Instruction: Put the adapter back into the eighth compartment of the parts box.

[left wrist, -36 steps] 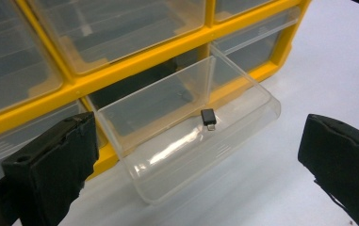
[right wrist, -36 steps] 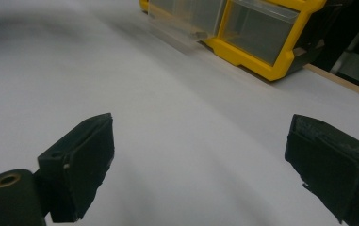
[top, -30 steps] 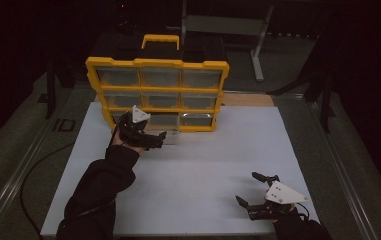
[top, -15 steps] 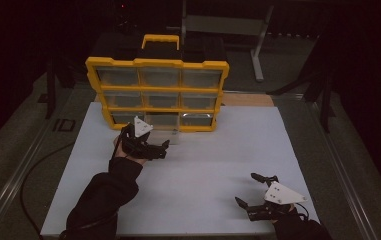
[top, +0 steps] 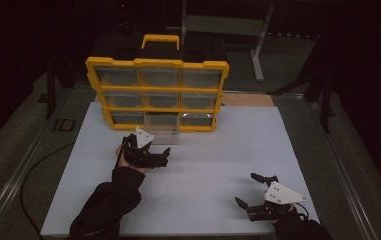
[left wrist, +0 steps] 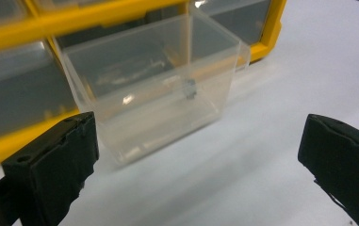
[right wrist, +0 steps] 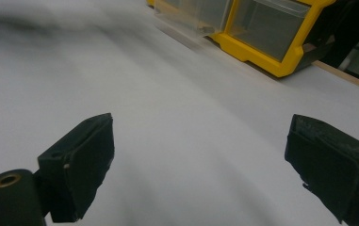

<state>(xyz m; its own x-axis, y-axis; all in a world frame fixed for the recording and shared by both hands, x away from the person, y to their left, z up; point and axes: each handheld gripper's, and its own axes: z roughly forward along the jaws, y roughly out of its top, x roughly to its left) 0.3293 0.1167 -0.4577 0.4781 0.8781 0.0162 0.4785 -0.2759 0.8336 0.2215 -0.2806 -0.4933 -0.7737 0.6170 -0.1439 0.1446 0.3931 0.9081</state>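
A: Though you hunt for a brand or label on the yellow organizer (top: 156,93), no writing on it can be read from the high view, and in your left gripper view the clear drawer (left wrist: 153,82) bears none.

B: How many drawers do you count?

A: Nine: three rows of three in the yellow frame, with one handle (top: 160,40) on top. The drawer in the middle of the bottom row is pulled out onto the white board (top: 208,165); in your left gripper view it sits in the upper centre of the frame. One small grey piece (left wrist: 190,89) shows in it.

B: Where are your grippers?

A: Your left gripper (top: 166,154) is at centre left of the high view, just in front of the pulled-out drawer, jaws apart and holding nothing. Nothing lies between them and the drawer. Your right gripper (top: 252,189) is at the lower right, well apart from the organizer, jaws spread wide over bare board.

B: What else is around?

A: One black cable (top: 33,172) curves along the lower left. A grey metal stand (top: 228,25) is behind the organizer in the upper centre.
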